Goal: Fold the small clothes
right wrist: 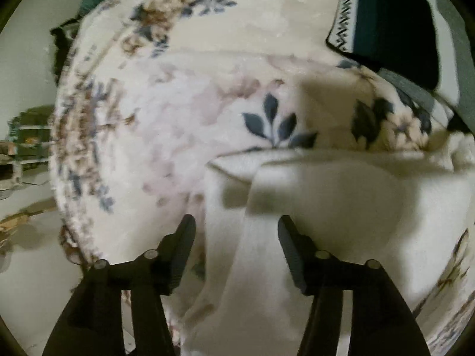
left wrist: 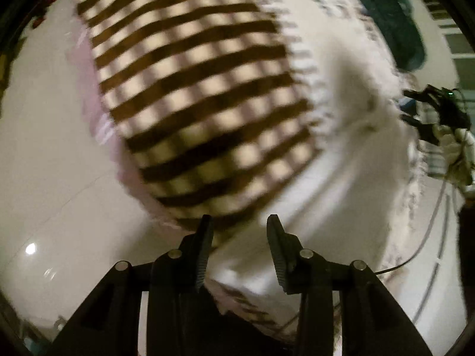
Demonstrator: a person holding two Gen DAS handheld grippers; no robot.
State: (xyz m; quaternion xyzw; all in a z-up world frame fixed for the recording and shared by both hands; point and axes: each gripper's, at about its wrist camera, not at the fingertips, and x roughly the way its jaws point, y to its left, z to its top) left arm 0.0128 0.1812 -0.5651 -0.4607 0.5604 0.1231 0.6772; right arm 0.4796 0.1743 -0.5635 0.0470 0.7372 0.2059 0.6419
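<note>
A: How far along is the folding, would you say?

B: Early, I'd judge. In the left wrist view a brown-and-cream checked garment (left wrist: pixel 196 95) lies as a flat rectangle, possibly folded already, with a pink piece (left wrist: pixel 98 124) peeping out at its 9 o'clock edge. The white fleece floral garment (right wrist: pixel 184 118) is only part done: one plain white flap (right wrist: pixel 341 201) is turned over it, the rest spread loose.

A: And the hand-held grippers?

B: The left hand-held gripper (left wrist: pixel 239 231) is released, jaws apart, hovering over the checked garment's near corner at 6 o'clock; whether it touches the cloth I can't tell through the blur. The right hand-held gripper (right wrist: pixel 236 231) is also released, straddling the flap's edge and grasping nothing.

A: Where does everything sit?

B: On a pale surface (left wrist: pixel 44 148), counter or floor, I can't tell. A dark green item (left wrist: pixel 394 23) lies at 1 o'clock.

A: How does the fleece look?

B: Plush, thick, printed with blue leaves (right wrist: pixel 273 121) and faded pink blooms; bulky folds likely
</note>
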